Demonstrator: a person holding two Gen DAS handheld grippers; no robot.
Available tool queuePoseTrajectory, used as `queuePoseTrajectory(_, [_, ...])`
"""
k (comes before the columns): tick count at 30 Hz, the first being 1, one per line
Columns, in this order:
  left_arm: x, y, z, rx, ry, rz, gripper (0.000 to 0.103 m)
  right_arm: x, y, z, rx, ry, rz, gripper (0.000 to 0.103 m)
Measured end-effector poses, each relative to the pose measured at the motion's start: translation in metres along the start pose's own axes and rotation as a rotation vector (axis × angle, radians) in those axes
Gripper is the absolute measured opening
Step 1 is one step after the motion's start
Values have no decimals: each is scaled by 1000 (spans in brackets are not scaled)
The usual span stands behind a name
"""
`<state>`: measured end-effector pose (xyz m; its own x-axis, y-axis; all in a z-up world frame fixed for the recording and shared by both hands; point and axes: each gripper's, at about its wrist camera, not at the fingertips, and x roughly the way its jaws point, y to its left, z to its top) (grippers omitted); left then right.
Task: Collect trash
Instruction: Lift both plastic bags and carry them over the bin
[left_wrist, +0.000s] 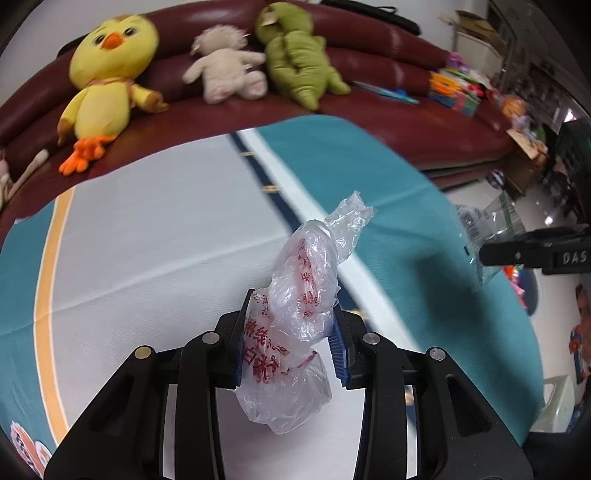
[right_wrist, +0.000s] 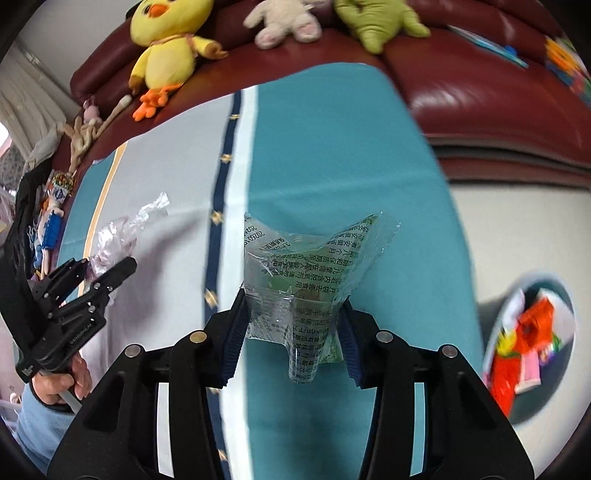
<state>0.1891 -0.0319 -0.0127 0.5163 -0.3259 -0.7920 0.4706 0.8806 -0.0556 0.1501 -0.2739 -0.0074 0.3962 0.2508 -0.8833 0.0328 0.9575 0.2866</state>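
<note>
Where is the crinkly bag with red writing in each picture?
Left wrist view: the bag with red writing sits bottom centre, pinched in the left claw.
Right wrist view: the same bag shows far left, sticking up from that claw.
Shared landmark: the yellow chick toy on the sofa.

Support surface: a table covered by a cloth (left_wrist: 155, 236) in teal and pale grey, with a navy stripe and an orange line — behind it, a dark red sofa (left_wrist: 373, 122) carrying three plush toys (left_wrist: 107, 85) and colourful clutter.
</note>
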Motion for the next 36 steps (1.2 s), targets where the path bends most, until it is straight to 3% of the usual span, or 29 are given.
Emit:
queuePoseTrajectory(9, [-3,-102,-7,45,-7,-107,37,-43,-80,-72,89,-80,-15,44])
queuePoseTrajectory(18, [21,-204,-3,151,34,-205,37,-87,-166,-125,227,-165,-38,45])
queuePoseTrajectory(27, [52,-270,8,237,81,-244,37,-104,-241,-145,348,-191,-45,48])
queuePoseTrajectory(36, [90,-331,16,321,139,-289,37,-94,-291,-143,430,-171,-28,51])
